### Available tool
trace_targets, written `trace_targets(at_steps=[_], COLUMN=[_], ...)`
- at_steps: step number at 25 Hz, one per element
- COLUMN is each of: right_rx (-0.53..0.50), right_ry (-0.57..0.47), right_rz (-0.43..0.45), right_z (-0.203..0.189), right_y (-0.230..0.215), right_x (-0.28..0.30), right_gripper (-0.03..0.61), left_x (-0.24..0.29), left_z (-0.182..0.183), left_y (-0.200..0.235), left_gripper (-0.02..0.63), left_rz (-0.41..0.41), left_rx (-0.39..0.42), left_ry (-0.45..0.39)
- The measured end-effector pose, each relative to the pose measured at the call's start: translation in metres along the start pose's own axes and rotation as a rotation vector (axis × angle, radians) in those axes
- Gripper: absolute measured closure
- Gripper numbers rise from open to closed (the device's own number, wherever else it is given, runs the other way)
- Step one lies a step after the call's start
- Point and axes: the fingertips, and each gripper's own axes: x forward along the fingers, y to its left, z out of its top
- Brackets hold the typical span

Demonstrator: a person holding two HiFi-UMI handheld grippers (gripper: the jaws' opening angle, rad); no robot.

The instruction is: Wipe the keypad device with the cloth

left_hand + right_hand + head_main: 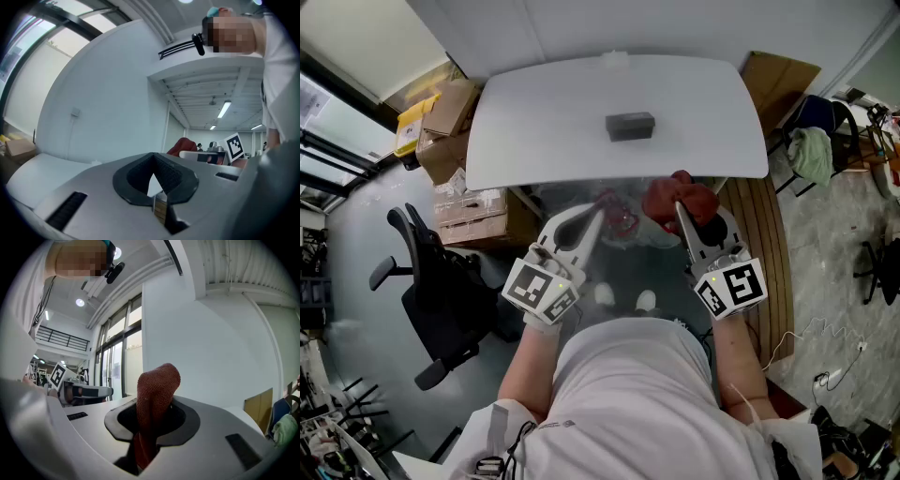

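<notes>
Keypad device (pixel 630 126), a small dark grey block, lies on the white table (pixel 534 122), near the middle of its far half, with nothing touching it. Well short of it, off the table's near edge, the red cloth (pixel 680 199) is bunched in the right gripper (pixel 682 214). The right gripper view shows the jaws clamped on a fold of the cloth (pixel 157 390), which stands up out of the right gripper (pixel 150 427). The left gripper (pixel 598 217) is beside it at about the same height, and in its own view the left gripper (pixel 154 187) has its jaws pressed together with nothing between them. An office chair (pixel 431 291) and cardboard boxes (pixel 450 122) stand to the left of the table.
</notes>
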Motion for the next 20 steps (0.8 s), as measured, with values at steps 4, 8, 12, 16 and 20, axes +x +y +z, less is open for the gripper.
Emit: trace_targets(at_steps=[4, 8, 12, 16, 20], right_rx=[0.001, 0.018, 0.071, 0.068, 0.065], right_ry=[0.01, 0.025, 0.03, 0.034, 0.041], right_rz=[-0.007, -0.025, -0.048, -0.072, -0.08], right_z=[-0.002, -0.006, -0.011, -0.016, -0.022], right_y=[0.008, 0.014, 0.015, 0.02, 0.02], right_x=[0.008, 0.021, 0.035, 0.045, 0.056], right_gripper=[0.503, 0.502, 0.502, 0.502, 0.502], left_x=[-0.007, -0.017, -0.032, -0.038, -0.033], left_z=[0.003, 0.001, 0.01, 0.004, -0.01], left_y=[0.013, 0.031, 0.045, 0.06, 0.07], left_gripper=[0.604, 0.604, 0.604, 0.606, 0.604], left_rz=[0.011, -0.004, -0.04, -0.073, -0.092], left_rx=[0.01, -0.053, -0.08, -0.106, -0.092], left_ry=[-0.014, -0.013, -0.049, 0.011, 0.084])
